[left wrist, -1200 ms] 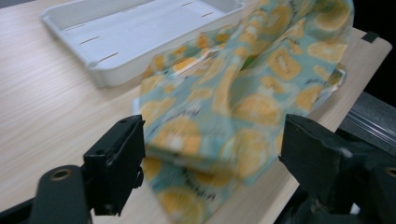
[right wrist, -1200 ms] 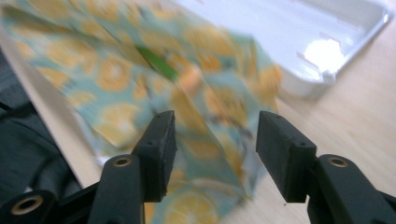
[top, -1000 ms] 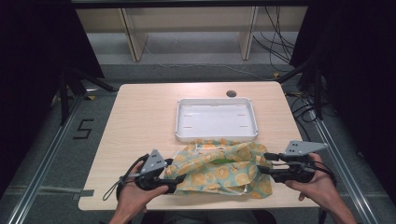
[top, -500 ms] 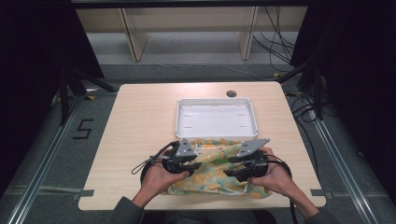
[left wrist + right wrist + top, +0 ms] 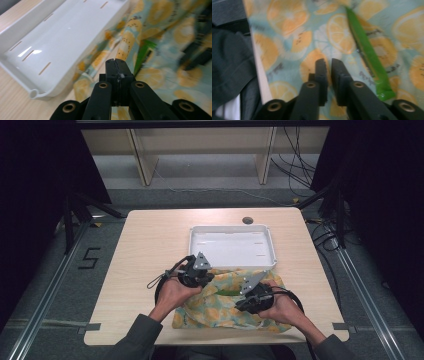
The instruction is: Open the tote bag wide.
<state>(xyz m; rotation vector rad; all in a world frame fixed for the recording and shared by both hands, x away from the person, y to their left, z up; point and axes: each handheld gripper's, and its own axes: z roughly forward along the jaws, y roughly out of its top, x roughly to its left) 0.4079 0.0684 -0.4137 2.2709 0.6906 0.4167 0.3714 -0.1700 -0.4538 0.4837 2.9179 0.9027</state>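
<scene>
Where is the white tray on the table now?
In the high view the white tray lies at the table's far middle, just beyond the lemon-print cloth, whose far edge reaches its near rim.

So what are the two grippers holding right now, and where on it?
Both look shut on the lemon-print cloth: left gripper near its tray-side edge, right gripper on its middle by the green strip.

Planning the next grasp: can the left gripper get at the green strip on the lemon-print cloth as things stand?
Probably yes. The left gripper sits at the cloth's edge by the white tray, and the green strip lies exposed just ahead, nothing covering it. Its jaws are shut, so they must open first.
</scene>
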